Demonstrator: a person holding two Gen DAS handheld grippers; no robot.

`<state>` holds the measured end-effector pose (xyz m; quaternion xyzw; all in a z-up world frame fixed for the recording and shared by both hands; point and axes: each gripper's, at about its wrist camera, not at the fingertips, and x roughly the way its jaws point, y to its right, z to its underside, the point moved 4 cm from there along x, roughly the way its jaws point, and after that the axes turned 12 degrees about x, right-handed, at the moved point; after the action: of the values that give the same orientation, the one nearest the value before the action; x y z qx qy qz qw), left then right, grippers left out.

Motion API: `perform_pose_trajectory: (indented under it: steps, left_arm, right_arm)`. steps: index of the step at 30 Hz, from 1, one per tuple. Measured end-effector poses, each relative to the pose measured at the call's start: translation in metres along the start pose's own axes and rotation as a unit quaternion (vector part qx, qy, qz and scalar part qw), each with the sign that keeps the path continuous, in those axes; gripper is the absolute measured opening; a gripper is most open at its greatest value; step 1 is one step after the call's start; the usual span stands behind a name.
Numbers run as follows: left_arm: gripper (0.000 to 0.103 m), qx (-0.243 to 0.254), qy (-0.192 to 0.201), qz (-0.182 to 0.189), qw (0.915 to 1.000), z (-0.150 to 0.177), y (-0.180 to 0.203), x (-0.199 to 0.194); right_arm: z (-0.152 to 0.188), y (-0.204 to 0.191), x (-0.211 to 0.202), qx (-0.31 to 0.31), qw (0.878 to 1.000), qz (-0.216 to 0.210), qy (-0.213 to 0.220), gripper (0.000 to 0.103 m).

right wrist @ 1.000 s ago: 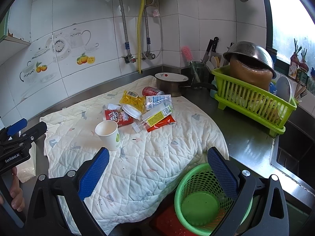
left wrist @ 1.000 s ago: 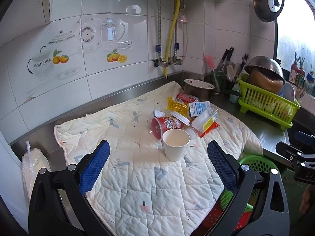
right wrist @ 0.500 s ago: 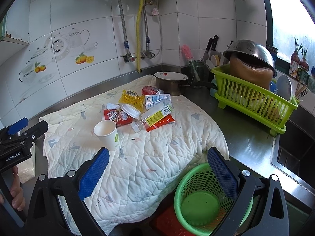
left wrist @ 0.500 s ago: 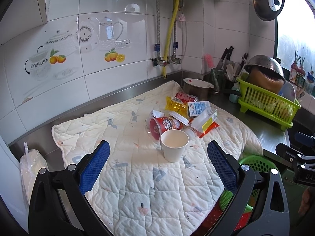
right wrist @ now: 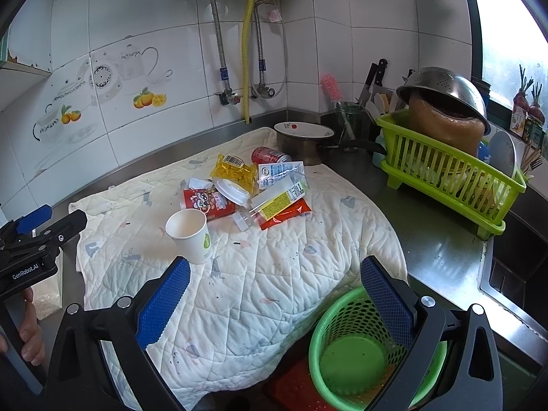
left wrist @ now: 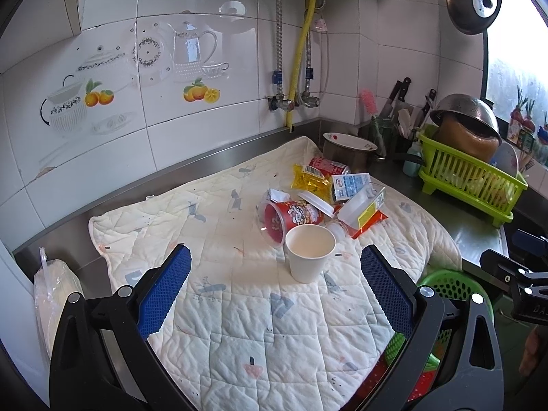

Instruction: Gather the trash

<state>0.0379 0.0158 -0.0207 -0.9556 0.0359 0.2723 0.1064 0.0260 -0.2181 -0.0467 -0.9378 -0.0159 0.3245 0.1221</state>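
Note:
A white paper cup (left wrist: 310,253) stands upright on the quilted mat (left wrist: 239,308); it also shows in the right wrist view (right wrist: 191,236). Behind it lies a trash pile: a red snack cup (left wrist: 291,217) on its side, a yellow packet (left wrist: 308,181), a red can (left wrist: 325,166), a milk carton (left wrist: 351,182), a white-yellow carton (left wrist: 363,207). My left gripper (left wrist: 275,287) is open and empty, just short of the paper cup. My right gripper (right wrist: 275,304) is open and empty above the mat's front edge, next to a green basket (right wrist: 356,352), which is empty.
A green dish rack (right wrist: 448,171) with a metal colander stands at the right. A pot (right wrist: 301,140) and a utensil jar (right wrist: 349,123) stand at the back. A sink (right wrist: 513,274) lies at the far right. A plastic bag (left wrist: 51,294) lies left of the mat.
My left gripper has moved slightly forward toward the paper cup. My right gripper has hardly moved.

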Motion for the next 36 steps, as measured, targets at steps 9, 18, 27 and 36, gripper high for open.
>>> perform_pose_trajectory:
  steps: [9, 18, 27, 36]
  left_arm:
    - [0.098, -0.005, -0.009, -0.005, 0.9999, -0.001, -0.014, 0.013]
    - [0.098, -0.008, -0.017, -0.012, 0.9997, -0.001, -0.028, 0.025]
    - [0.098, -0.024, -0.031, -0.026, 0.9989, 0.004, -0.052, 0.042]
    - [0.098, -0.036, -0.045, -0.034, 0.9978, 0.008, -0.074, 0.063]
  right_arm:
    - [-0.002, -0.011, 0.016, -0.006, 1.000, -0.007, -0.011, 0.097]
    - [-0.001, -0.030, 0.041, -0.020, 0.999, -0.026, -0.027, 0.097]
    - [0.012, -0.063, 0.085, -0.056, 0.994, -0.065, -0.063, 0.096]
    - [0.022, -0.105, 0.139, -0.101, 0.986, -0.100, -0.089, 0.096]
